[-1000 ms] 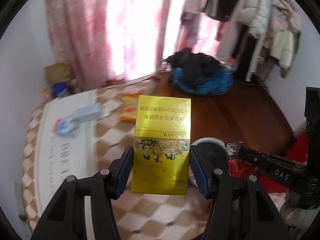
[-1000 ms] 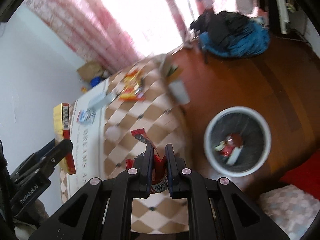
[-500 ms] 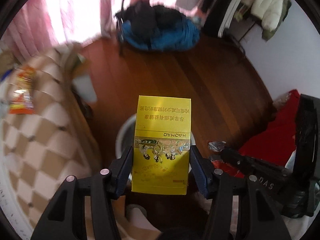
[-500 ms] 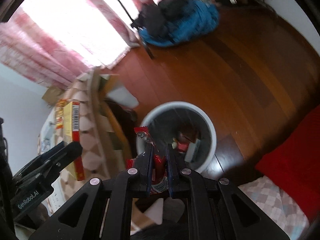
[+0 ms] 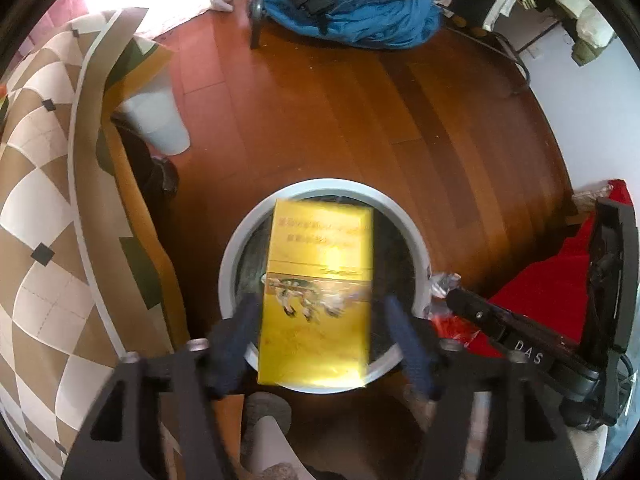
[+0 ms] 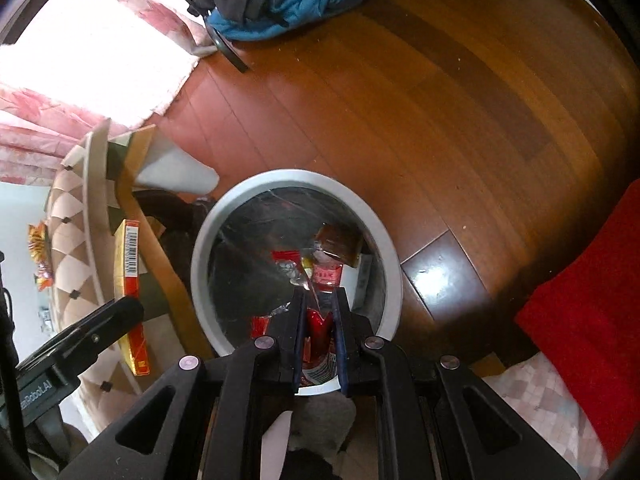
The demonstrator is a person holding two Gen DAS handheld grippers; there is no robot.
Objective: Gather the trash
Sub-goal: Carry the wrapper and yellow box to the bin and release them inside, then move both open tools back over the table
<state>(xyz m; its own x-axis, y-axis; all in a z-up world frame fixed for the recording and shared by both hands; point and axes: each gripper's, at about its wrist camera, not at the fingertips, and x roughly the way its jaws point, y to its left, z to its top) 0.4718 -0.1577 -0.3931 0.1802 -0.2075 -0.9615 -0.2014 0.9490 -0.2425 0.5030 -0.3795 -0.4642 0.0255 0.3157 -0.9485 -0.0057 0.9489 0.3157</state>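
Note:
A yellow box (image 5: 318,292) hangs over the round grey-rimmed trash bin (image 5: 416,248). My left gripper (image 5: 320,312) has its blurred fingers spread wider than the box, with a gap on the right side. In the right wrist view the same box (image 6: 130,276) shows edge-on at the left. My right gripper (image 6: 319,306) is shut on a red shiny wrapper (image 6: 318,326) above the near rim of the bin (image 6: 384,236). The bin holds several red and brown wrappers.
A table with a brown and cream checkered cloth (image 5: 36,208) stands at the left. A blue and black pile of clothes (image 5: 352,4) lies on the wooden floor beyond. A red cloth (image 6: 580,320) lies at the right. A pale cup-like thing (image 5: 156,124) hangs by the table edge.
Both grippers swung from the table to above the bin. The left gripper's fingers have spread away from the yellow box, which is blurred. The right gripper still holds the wrapper.

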